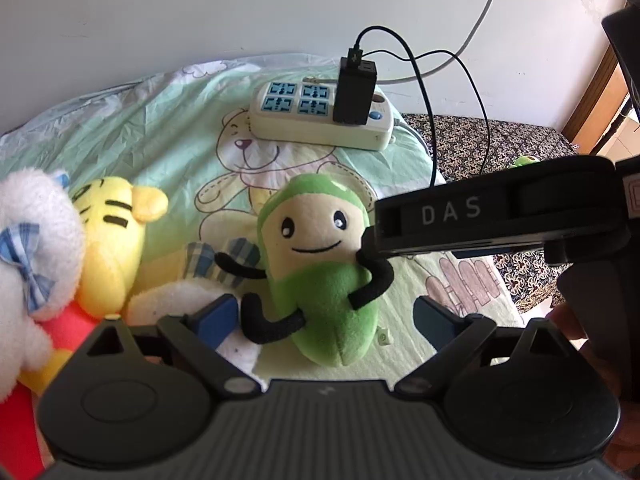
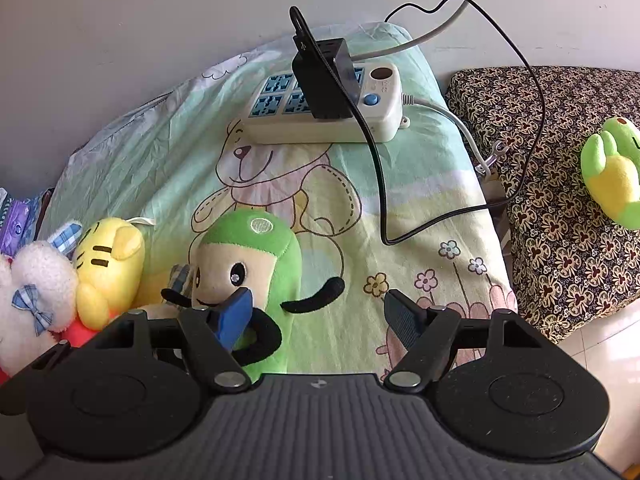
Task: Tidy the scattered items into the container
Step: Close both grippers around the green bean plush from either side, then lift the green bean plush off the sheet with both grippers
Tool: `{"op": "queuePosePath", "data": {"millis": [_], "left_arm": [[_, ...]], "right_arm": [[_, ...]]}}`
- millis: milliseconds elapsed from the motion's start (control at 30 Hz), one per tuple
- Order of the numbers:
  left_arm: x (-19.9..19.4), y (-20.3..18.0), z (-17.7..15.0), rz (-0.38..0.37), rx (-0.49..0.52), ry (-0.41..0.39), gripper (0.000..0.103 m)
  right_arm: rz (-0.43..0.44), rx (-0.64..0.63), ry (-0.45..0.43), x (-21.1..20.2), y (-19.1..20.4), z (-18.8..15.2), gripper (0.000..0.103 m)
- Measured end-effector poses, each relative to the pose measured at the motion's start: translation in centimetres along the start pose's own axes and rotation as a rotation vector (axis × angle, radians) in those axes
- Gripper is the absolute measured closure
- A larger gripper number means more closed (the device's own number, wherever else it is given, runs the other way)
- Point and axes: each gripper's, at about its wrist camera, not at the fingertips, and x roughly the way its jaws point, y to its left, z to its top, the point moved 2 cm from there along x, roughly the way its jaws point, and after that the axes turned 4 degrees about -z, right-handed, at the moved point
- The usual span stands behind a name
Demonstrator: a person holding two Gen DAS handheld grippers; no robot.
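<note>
Both spread wide, the left hand-held gripper should straddle the green plush at its belly and close firmly, the right hand-held gripper keeping clear.

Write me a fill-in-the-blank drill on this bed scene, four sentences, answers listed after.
1. The smiling plush between the left hand-held gripper fingers is mostly ____ in colour.
2. A black charger is plugged into the ____.
3. The yellow striped plush lies beside a ____ fluffy plush with a checked bow.
4. Both the left and the right hand-held gripper have their jaws ____.

Answers: green; power strip; white; open
</note>
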Motion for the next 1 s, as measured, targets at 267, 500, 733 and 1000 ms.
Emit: {"op": "queuePosePath", "data": {"millis": [267,500,733,1000], "left_arm": [[2.1,1.5,0.9,0.045,-0.012,0.005,0.013],[3.4,1.5,1.0,0.053,-0.018,0.033,0.033],[2.4,0.4,0.9,0.035,0.008,0.013,0.044],[0.8,-1.3,0.4,0.022,0.06,-0.016,0.049]], "right_arm": [[0.139,0.04,0.062,2.9,0.3,1.0,0.016],[0.266,0.094,0.116,4.2,0.8,0.5,0.025],[0.306,0.08,0.082,2.1,0.1,0.2,0.059],[0.249,0.05,0.042,0.8,-1.4,-1.2,0.037]]}}
